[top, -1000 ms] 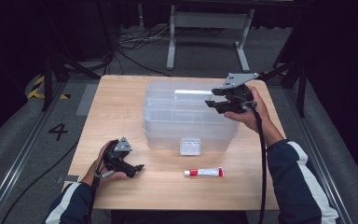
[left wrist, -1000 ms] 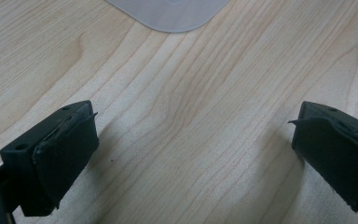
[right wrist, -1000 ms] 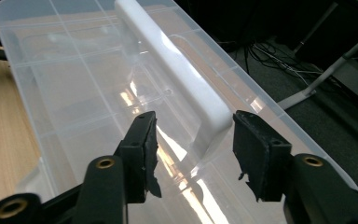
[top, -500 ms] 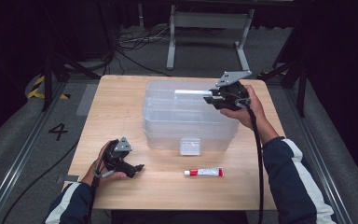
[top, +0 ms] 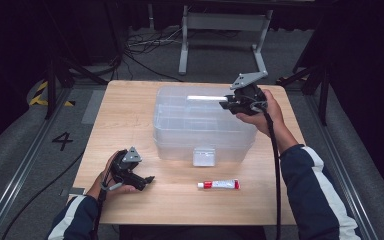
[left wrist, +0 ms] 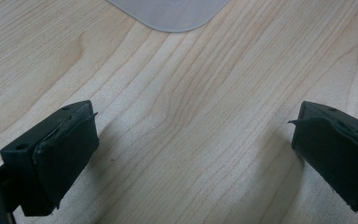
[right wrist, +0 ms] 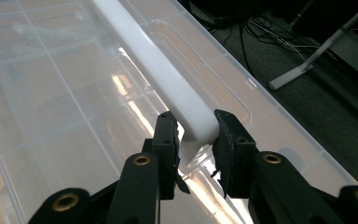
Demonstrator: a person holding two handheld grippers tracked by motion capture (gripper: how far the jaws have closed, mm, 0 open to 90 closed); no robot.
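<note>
Right gripper view: right gripper (right wrist: 193, 135) jaws just closed onto white handle (right wrist: 158, 70)

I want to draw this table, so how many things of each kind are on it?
Clear plastic storage box with a white bar handle on its lid: 1
Small white tube with a red cap: 1
Black two-jaw grippers held in hands, left gripper and right gripper: 2
Total: 4

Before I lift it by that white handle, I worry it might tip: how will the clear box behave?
The box looks empty and thin-walled, so probably light. The right gripper clamps the handle at its end, off-centre, so the box may tilt. The glossy plastic could slip in the pads.
</note>
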